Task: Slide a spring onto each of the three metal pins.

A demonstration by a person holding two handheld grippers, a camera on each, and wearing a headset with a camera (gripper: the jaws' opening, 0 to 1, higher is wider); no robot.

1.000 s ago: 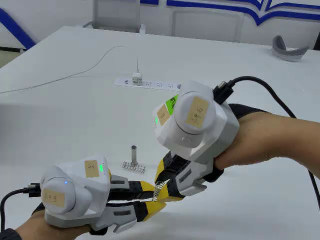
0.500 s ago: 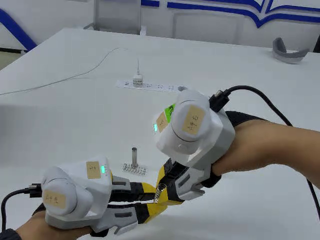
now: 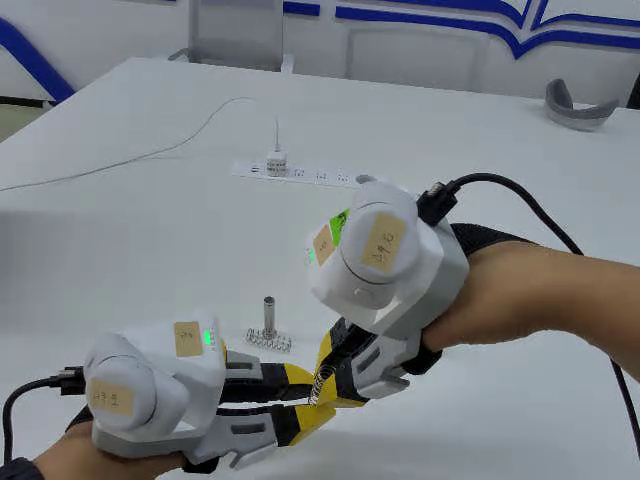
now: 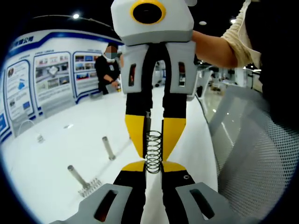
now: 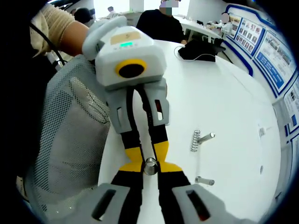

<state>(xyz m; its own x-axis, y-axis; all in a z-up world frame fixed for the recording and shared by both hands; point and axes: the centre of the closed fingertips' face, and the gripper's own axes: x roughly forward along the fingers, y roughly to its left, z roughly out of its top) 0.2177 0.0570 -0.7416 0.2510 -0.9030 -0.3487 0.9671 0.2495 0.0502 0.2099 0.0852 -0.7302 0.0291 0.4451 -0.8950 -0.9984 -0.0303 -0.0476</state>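
Tip to tip over the table (image 3: pixel 150 220), left gripper (image 4: pixel 153 167) and right gripper (image 5: pixel 150 167) both pinch narrow on one spring (image 4: pixel 153 149), a pin (image 3: pixel 269 312) standing beyond, loose spring (image 3: pixel 268 340) at its foot.

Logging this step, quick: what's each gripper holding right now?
Left gripper: closed on the spring.
Right gripper: closed on the pin.

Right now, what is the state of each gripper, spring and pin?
left gripper: shut on held spring
right gripper: astride held spring, grip unclear
near pin: upright, bare
far pin: upright, bare
loose spring: lying flat at near pin foot
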